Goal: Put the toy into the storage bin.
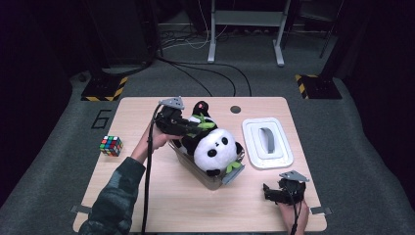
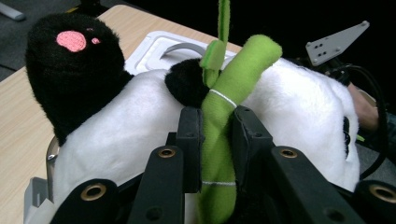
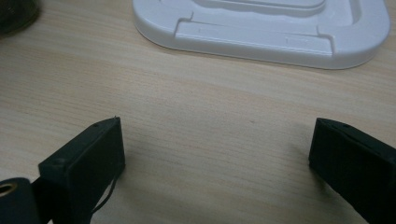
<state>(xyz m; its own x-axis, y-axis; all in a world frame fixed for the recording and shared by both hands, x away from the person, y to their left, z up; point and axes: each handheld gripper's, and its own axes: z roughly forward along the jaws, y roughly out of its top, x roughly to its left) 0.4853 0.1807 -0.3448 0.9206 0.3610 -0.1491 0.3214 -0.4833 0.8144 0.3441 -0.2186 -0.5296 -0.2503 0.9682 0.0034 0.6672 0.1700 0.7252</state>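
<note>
Two tools: my left tool clamps the panda's green bamboo stalk, box directly below; right tool open, idle near right.

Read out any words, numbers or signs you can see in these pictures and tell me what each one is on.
"6": a large dark numeral on the grey floor to the left of the table, beyond the puzzle cube.
The plush panda, the clear container it sits in, the white lid and both grippers carry no readable words, labels or brands.
</note>
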